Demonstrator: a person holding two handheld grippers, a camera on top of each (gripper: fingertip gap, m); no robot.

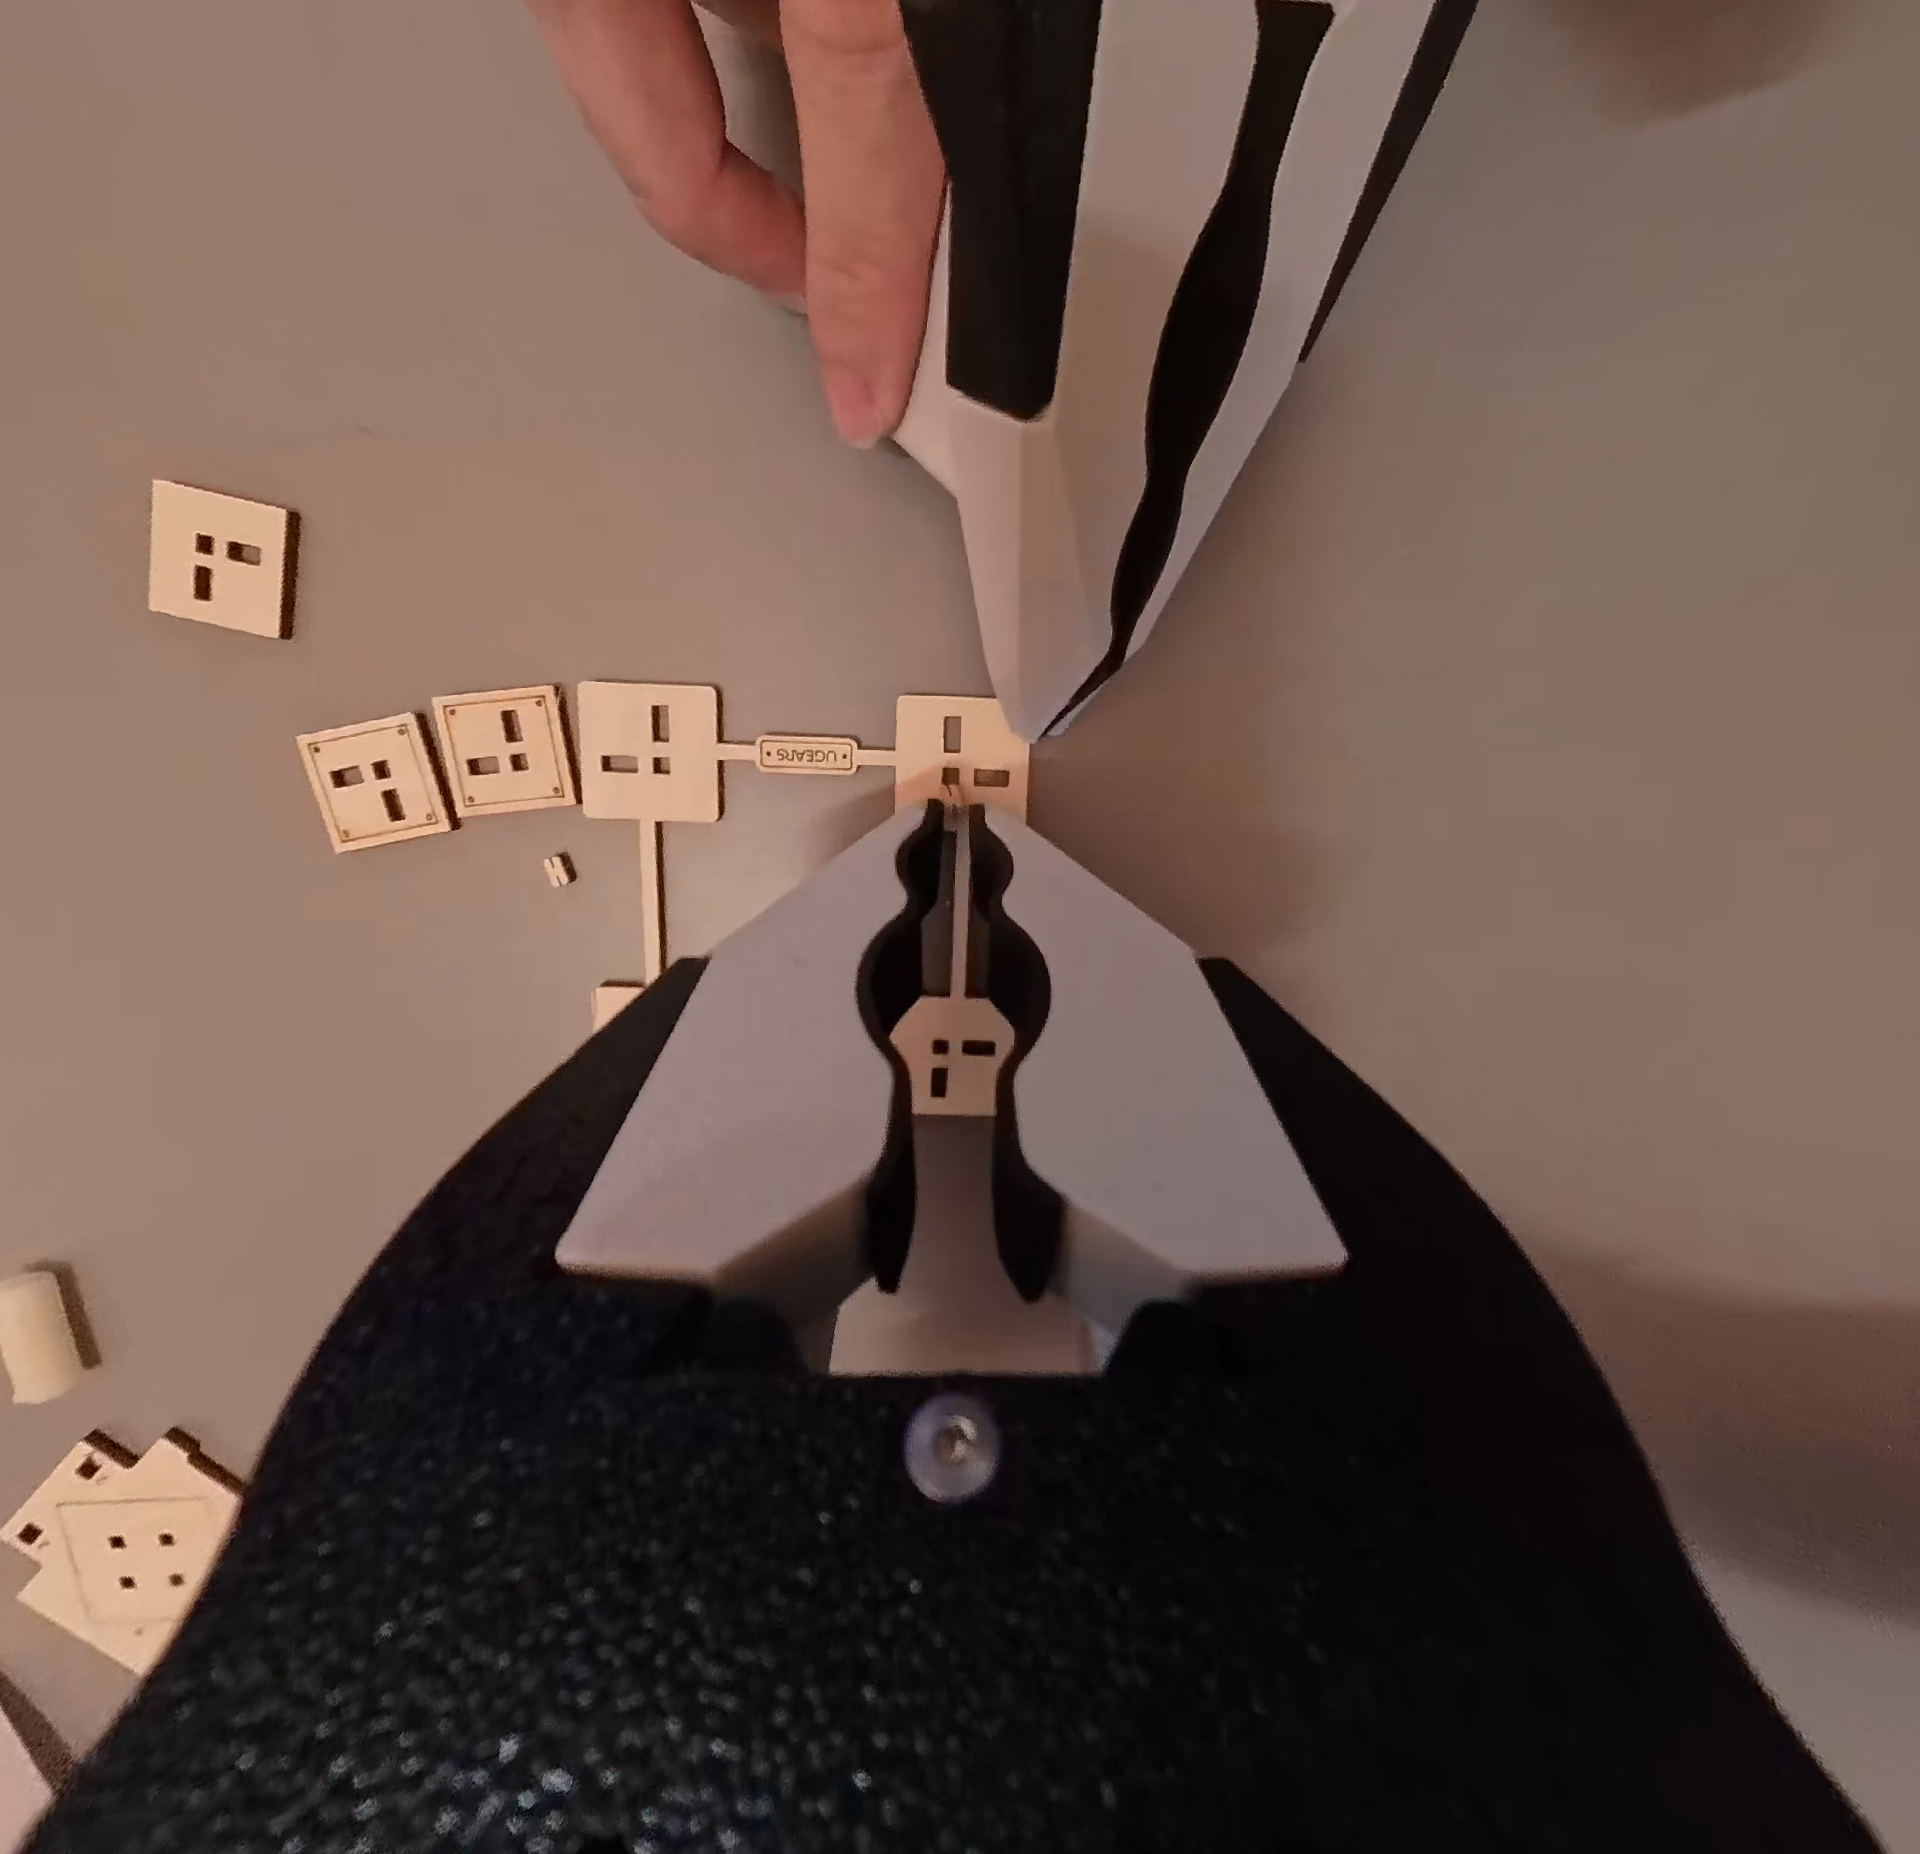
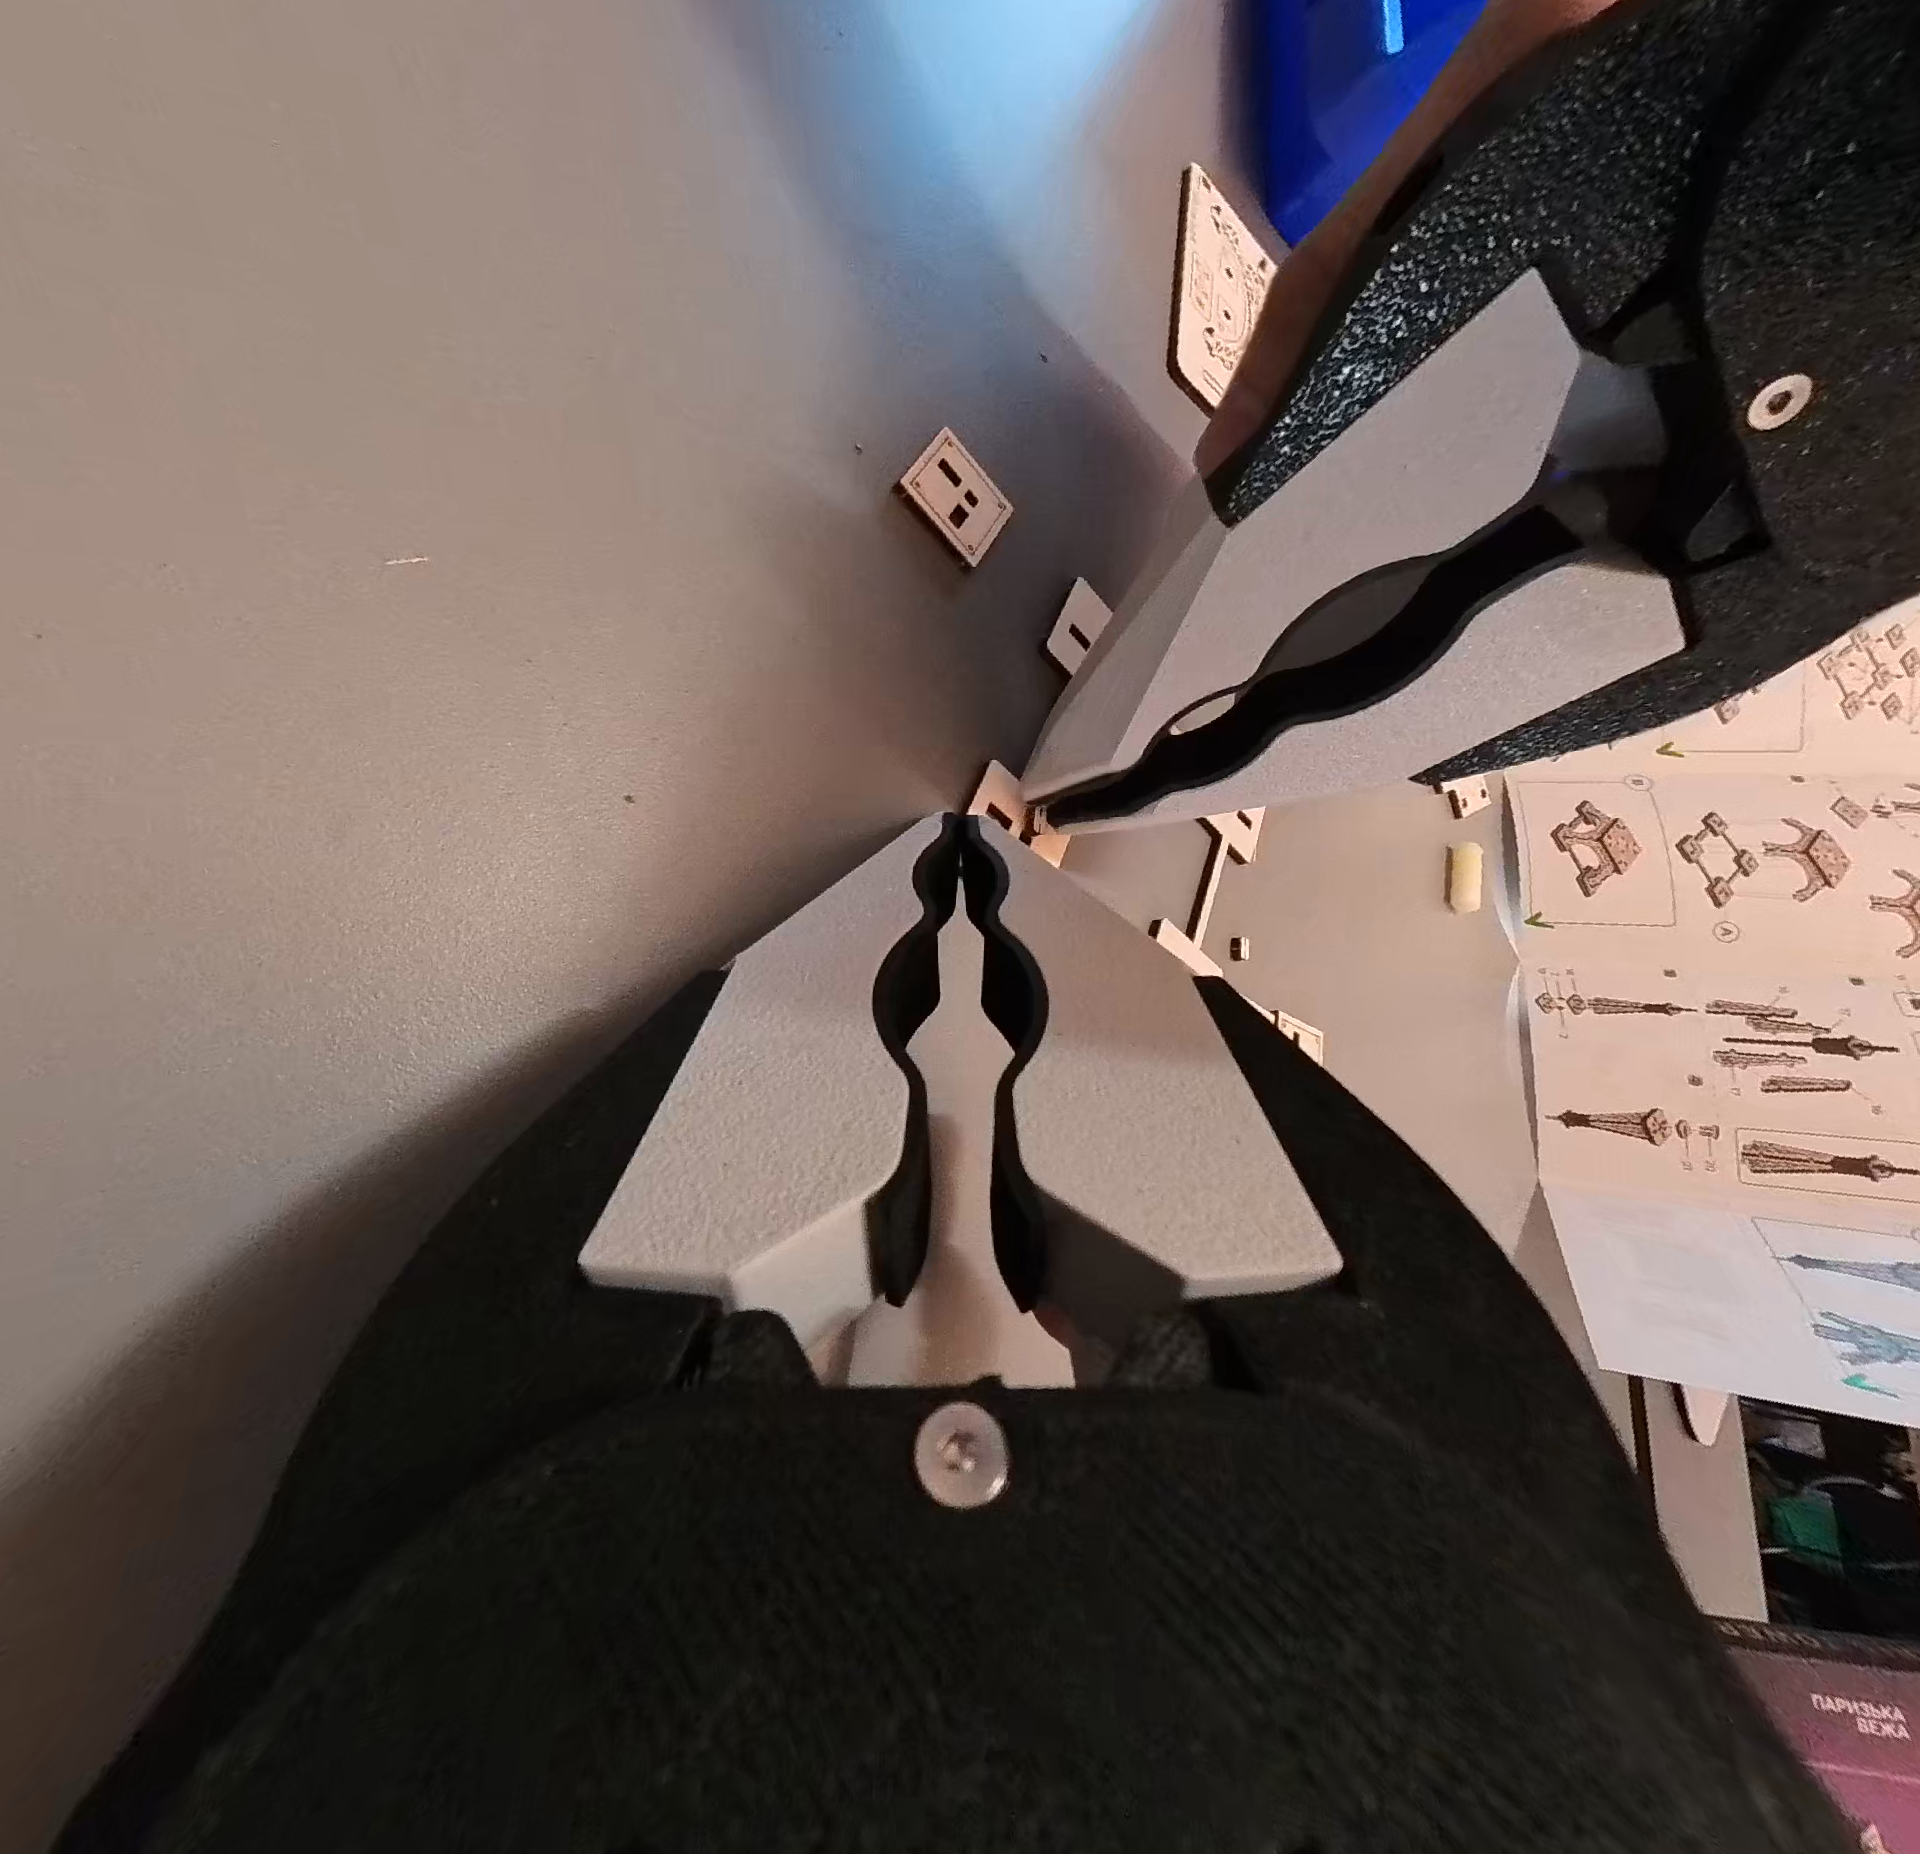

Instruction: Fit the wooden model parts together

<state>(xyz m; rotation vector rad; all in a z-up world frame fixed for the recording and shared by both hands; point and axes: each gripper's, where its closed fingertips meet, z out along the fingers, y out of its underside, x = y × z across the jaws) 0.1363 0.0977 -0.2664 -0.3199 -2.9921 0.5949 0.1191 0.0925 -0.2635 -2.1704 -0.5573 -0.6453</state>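
Note:
A wooden frame of square slotted plates joined by thin bars lies flat on the grey table. Its right plate [image 1: 961, 739] sits between both grippers, and it also shows in the right wrist view [image 2: 995, 794]. My left gripper [image 1: 956, 812] is shut on a tiny wooden peg [image 1: 950, 792] and holds it at the small square hole of that plate. My right gripper [image 2: 958, 830] is shut and empty. It comes in from above in the left wrist view [image 1: 1039, 729] and its tips rest on the plate's far right corner. The left gripper [image 2: 1039, 817] enters the right wrist view from the upper right.
Loose square plates [image 1: 223, 563] [image 1: 376, 781] [image 1: 504, 750] and a spare peg [image 1: 559, 869] lie to the left. A white cylinder [image 1: 42, 1337] and stacked plates [image 1: 114, 1555] sit lower left. A hand [image 1: 790, 142] grips the right gripper. An instruction sheet [image 2: 1714, 973] and blue container [image 2: 1351, 69] lie beyond. Only a small space, under 4 cm, lies between the two pairs of fingers.

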